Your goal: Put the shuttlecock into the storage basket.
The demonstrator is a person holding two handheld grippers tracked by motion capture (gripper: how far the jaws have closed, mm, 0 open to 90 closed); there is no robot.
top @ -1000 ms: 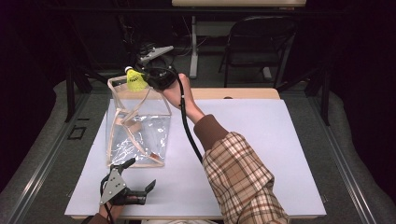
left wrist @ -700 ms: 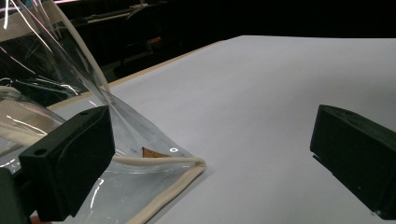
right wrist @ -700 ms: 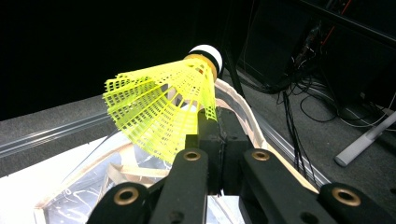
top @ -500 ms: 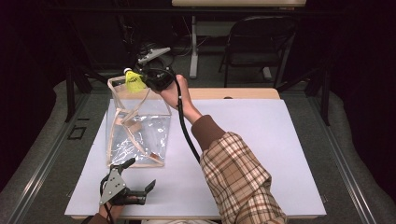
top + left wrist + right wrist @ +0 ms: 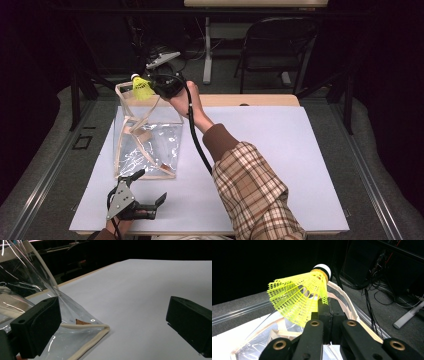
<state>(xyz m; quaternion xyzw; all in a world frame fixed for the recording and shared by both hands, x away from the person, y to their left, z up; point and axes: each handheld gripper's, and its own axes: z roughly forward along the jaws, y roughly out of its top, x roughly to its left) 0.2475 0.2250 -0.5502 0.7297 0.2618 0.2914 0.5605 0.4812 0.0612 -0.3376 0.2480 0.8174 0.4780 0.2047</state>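
White table (image 5: 280,150), right gripper (image 5: 156,89) clamping yellow shuttlecock (image 5: 142,88) over clear bag (image 5: 145,142), left gripper (image 5: 150,192) wide apart beside bag corner

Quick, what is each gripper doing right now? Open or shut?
Left gripper: open, holding nothing, beside the clear bag.
Right gripper: shut on the yellow shuttlecock, above the bag's mouth.

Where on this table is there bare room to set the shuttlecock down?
The white table top is bare to the right of the plaid sleeve, out to its far and right edges. The left is crowded: the clear bag stands there, the left gripper just in front of it.
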